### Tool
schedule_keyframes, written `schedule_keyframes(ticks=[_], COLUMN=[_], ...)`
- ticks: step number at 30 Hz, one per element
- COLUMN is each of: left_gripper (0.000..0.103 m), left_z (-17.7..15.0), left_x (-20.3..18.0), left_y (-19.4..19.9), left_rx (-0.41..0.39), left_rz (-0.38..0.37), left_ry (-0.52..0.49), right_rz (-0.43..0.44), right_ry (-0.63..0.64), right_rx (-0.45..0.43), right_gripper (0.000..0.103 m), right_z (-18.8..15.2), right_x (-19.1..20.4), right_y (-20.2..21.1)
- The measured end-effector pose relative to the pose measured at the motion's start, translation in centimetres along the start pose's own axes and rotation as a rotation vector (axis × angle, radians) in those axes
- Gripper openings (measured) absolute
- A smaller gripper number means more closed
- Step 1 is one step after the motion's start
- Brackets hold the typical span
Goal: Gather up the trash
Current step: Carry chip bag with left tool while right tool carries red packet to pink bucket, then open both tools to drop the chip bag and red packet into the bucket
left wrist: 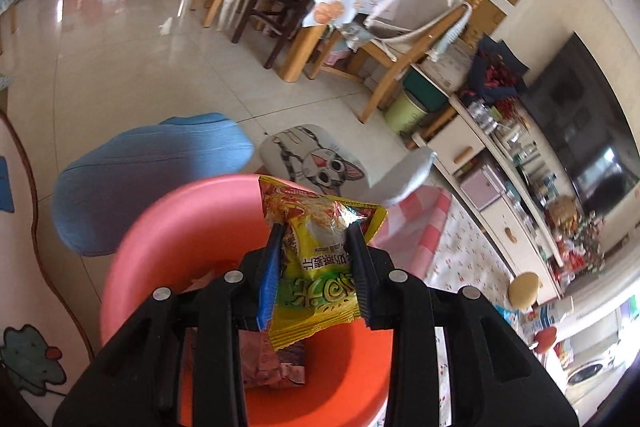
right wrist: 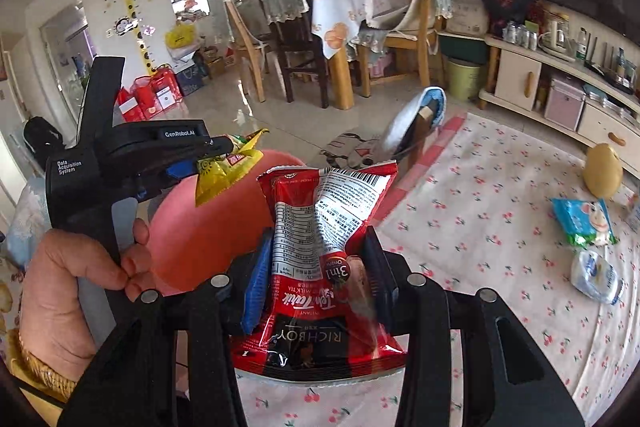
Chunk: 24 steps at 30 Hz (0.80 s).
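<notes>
My left gripper (left wrist: 316, 231) is shut on a yellow snack wrapper (left wrist: 320, 267) and holds it over the open pink bin (left wrist: 180, 219). A crumpled reddish wrapper (left wrist: 272, 363) lies inside the bin. In the right wrist view the left gripper (right wrist: 224, 147) shows at the left with the yellow wrapper (right wrist: 224, 175) above the pink bin (right wrist: 208, 227). My right gripper (right wrist: 320, 235) is shut on a red milk-tea packet (right wrist: 320, 267), held just right of the bin.
A cherry-print cloth (right wrist: 480, 227) covers the table, with a blue-green wrapper (right wrist: 584, 223), a crumpled clear wrapper (right wrist: 596, 275) and a yellow round object (right wrist: 604, 171) at the right. A blue cushion (left wrist: 152, 179), a cat-print stool (left wrist: 316, 159), chairs and a cabinet lie beyond.
</notes>
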<state>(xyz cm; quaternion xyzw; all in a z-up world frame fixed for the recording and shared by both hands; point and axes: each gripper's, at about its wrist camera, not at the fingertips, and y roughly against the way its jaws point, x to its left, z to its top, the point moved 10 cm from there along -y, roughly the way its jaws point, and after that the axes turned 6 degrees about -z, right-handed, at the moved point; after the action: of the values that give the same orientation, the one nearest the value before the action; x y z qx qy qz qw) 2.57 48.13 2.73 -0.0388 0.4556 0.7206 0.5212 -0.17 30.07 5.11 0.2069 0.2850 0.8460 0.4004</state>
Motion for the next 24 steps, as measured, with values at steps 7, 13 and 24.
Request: schedule_keyframes(ticks=[7,13,24], left_gripper=[0.04,0.067,0.089], left_z=[1.5,2.3,1.7], left_x=[2.8,4.4,2.0], left_y=[0.4,1.0,0.7], left_rx=[-0.027,-0.058,-0.054], left_rz=[0.043,0.105,0.136], left_ry=[0.073,0.091,0.0], right_rz=[0.043,0.082,-0.062], right_ry=[0.069,0.019,-0.089], right_rx=[0.014,0.053,0.014], right_gripper=[0.046,0.067,0.091], right_z=[1.7,0.9,-0.8], right_x=[4.6,4.9,-1.4], right_y=[-4.8,-7.7,-4.4])
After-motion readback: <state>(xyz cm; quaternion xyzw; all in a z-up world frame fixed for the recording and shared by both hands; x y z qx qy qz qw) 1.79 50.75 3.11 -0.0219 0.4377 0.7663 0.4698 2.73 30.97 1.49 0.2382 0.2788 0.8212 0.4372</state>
